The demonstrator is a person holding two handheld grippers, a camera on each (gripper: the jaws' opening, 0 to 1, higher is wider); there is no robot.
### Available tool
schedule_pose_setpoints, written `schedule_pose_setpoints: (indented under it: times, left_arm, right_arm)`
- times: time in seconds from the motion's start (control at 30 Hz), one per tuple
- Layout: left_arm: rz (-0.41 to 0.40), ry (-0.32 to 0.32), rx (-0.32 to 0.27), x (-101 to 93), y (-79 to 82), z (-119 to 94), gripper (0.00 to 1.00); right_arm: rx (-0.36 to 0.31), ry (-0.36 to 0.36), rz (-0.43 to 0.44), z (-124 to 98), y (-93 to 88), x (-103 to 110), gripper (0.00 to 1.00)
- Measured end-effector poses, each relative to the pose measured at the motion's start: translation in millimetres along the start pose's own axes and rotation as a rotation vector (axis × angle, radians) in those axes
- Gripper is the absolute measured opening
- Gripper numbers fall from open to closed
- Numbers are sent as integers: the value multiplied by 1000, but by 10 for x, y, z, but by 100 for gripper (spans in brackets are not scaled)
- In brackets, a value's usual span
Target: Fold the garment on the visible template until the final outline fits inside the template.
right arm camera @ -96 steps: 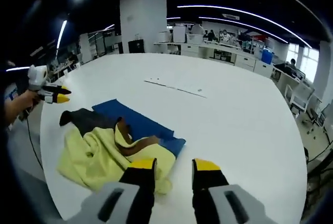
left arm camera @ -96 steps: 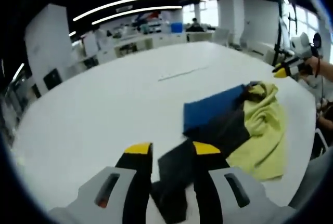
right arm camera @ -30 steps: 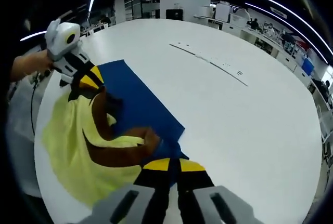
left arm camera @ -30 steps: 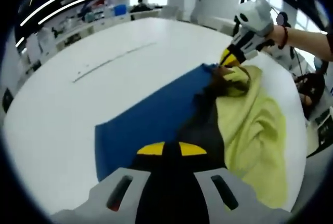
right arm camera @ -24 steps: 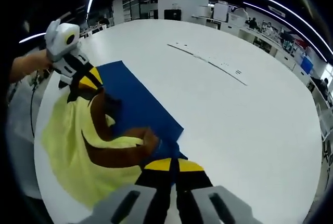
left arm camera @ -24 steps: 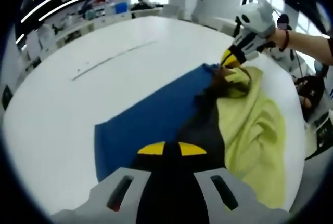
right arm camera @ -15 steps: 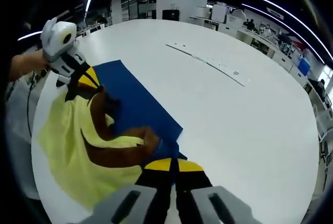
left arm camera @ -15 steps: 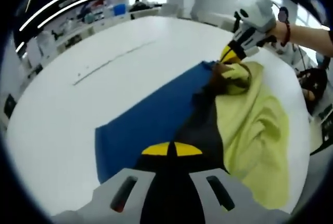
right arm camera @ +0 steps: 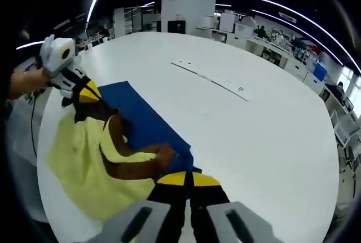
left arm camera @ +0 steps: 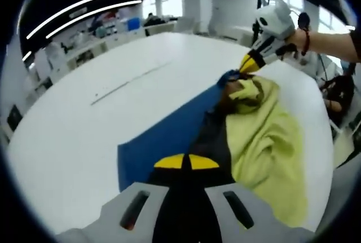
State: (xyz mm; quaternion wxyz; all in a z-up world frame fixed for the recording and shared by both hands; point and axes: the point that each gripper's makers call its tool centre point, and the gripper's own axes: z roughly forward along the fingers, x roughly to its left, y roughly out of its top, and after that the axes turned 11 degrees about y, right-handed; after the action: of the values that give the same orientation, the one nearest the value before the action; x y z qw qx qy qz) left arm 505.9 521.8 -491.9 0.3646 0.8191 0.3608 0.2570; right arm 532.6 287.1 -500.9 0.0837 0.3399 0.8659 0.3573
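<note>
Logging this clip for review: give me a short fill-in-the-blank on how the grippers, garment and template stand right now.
1. The template under the garment is ____ in colour.
2. The garment is mostly ____ with dark trim.
3. The left gripper and right gripper are each ____ on the garment.
4. Everything lies on a ____ table.

Missing words: blue; yellow; shut; white

The left gripper (left arm camera: 186,162) had its yellow-tipped jaws pressed together, pinching dark cloth of the garment (left arm camera: 265,141). The right gripper (right arm camera: 188,179) was likewise clamped on the garment's far edge (a hand (left arm camera: 294,41) and bare forearm held it from the right).
</note>
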Motion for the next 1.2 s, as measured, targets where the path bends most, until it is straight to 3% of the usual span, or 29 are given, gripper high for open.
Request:
schedule_pose_setpoints:
  times: [0.27,0.57,0.73,0.87,1.0,1.2]
  left_arm:
    - [-22,84,-83,294,190,-342,0]
    - [-89,134,-174,492,383,-698,0]
    - [-82,163,-212,550,486,-841,0]
    - [-48,236,-273,745,657,-955,0]
    - [-59,272,-298,918,782,-915,0]
    - [-113,348,-326,1161,980,-736,0]
  right_arm:
    - [-69,-19,30,-299,99,29,0]
    - [-173,9,133,-572,207,129,0]
    - [-226,25,178,-674,286,179,0]
    - [-296,25,199,-763,443,181,0]
    - [-382,-8,213,-829,663,92,0]
    - [-406,-57,201,-657,914,-23,0]
